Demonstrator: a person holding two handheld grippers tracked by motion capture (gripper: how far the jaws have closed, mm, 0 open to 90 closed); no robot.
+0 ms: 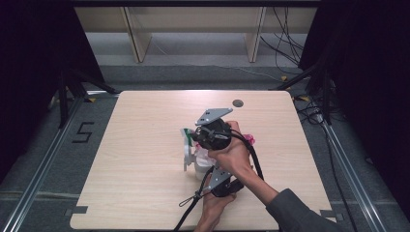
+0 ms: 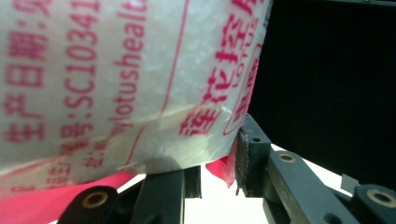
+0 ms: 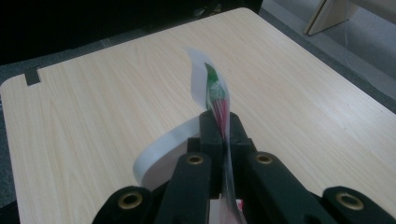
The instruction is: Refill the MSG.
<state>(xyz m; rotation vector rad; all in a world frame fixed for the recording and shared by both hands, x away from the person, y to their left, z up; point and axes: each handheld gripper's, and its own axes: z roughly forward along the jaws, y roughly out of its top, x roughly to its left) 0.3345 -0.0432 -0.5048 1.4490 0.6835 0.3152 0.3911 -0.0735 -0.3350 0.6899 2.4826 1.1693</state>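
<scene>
Both tools grip a printed plastic packet (image 2: 116, 79): left tool (image 2: 219, 163) and right tool (image 3: 223, 128) clamped, apparently mid-tear; pulling apart comes next.

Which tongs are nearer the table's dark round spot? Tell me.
Right. Right tongs lie before the dark round spot, slightly left; left tongs sit farther back, nearer the person.
</scene>
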